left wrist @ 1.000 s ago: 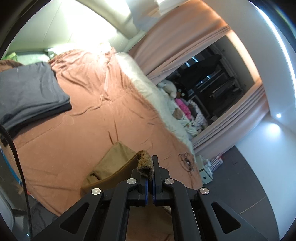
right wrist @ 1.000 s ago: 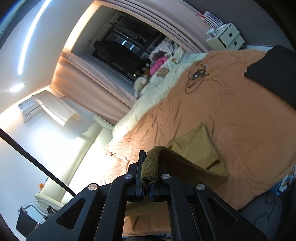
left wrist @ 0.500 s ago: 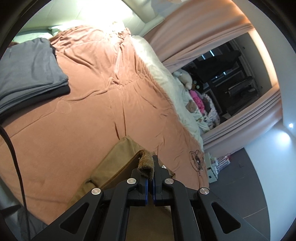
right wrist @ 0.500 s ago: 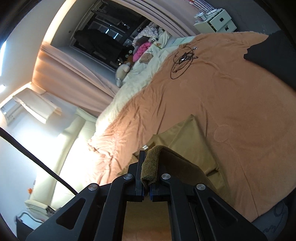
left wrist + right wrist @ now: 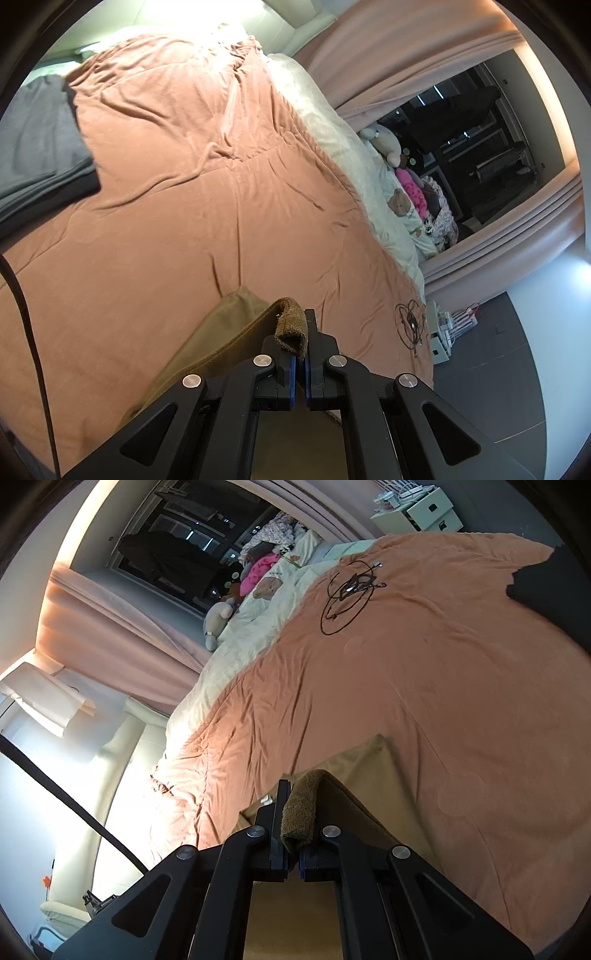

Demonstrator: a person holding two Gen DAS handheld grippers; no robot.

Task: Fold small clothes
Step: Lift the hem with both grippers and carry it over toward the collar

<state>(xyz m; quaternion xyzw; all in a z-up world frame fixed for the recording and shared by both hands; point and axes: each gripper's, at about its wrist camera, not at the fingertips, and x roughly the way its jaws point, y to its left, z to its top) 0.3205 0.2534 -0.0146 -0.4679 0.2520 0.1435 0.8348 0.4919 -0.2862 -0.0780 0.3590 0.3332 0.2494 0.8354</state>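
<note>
Since the earlier frames, both grippers have been brought lower over the bedspread [image 5: 229, 206]. One brown garment [image 5: 218, 339] is pinched at its thick hem by the clamped left gripper [image 5: 300, 345] and right gripper [image 5: 295, 825], its length trailing forward onto the bedspread. One coiled cable [image 5: 351, 587] lies well apart.

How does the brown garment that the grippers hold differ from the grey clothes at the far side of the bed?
The brown garment is tan and lifted at one edge, pinched by the left gripper and the right gripper; the grey clothes are dark grey and untouched. The brown garment is only partly folded, its held edge raised over its lower layer, while the grey clothes lie flat in a finished stack. Both rest on the orange bedspread.
</note>
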